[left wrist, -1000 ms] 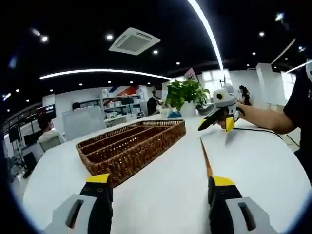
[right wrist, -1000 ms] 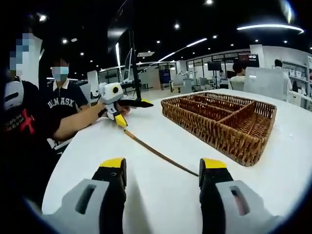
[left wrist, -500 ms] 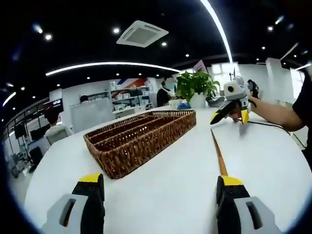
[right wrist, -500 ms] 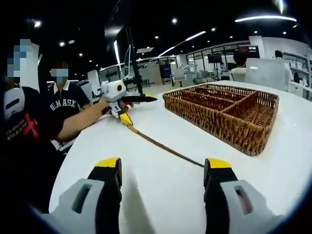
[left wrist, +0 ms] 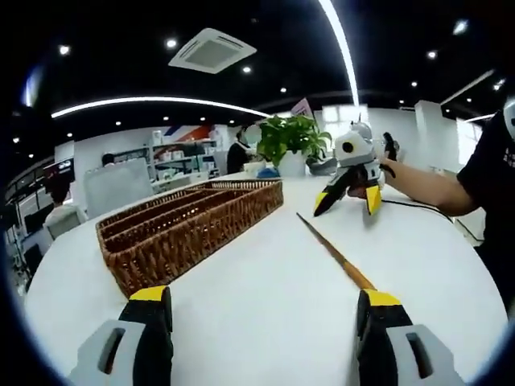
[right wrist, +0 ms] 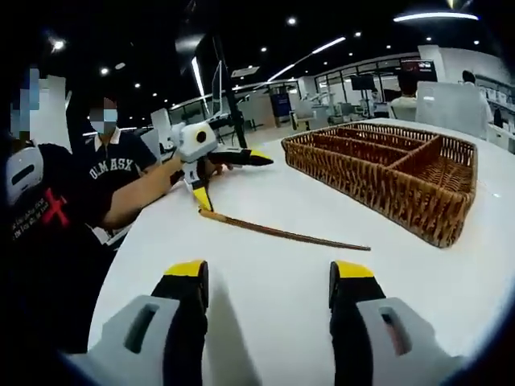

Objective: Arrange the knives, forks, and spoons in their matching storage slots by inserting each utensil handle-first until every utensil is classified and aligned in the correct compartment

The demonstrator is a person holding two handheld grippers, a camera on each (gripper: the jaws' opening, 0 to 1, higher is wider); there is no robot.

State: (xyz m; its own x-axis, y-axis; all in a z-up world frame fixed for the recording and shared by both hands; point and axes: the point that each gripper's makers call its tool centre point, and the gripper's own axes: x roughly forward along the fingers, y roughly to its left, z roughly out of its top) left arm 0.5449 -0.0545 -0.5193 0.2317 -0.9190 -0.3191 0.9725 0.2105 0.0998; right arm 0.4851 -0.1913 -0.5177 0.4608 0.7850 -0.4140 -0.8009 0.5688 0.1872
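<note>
A long thin brown utensil (left wrist: 331,251) lies on the white table (left wrist: 241,281), and I cannot tell its type. Its near end reaches my left gripper's (left wrist: 263,299) right jaw; that gripper is open with nothing between its jaws. The woven storage basket (left wrist: 185,223) with long dividers stands ahead on the left. Across the table a hand holds my right gripper (left wrist: 347,201) open. In the right gripper view the right gripper (right wrist: 268,273) stands open over bare table; the utensil (right wrist: 282,233) lies crosswise ahead, one end under the left gripper's (right wrist: 232,178) lower tip. The basket (right wrist: 386,173) sits at the right.
A potted plant (left wrist: 291,141) stands behind the basket at the table's far side. A person's forearm (left wrist: 422,183) and a cable (left wrist: 422,207) come in from the right. A person in a dark shirt (right wrist: 113,173) sits at the table's left edge.
Both views have shifted with the hands. In the right gripper view the utensil's end, which lay by my right jaw, now lies farther ahead and more crosswise. Both grippers stay open.
</note>
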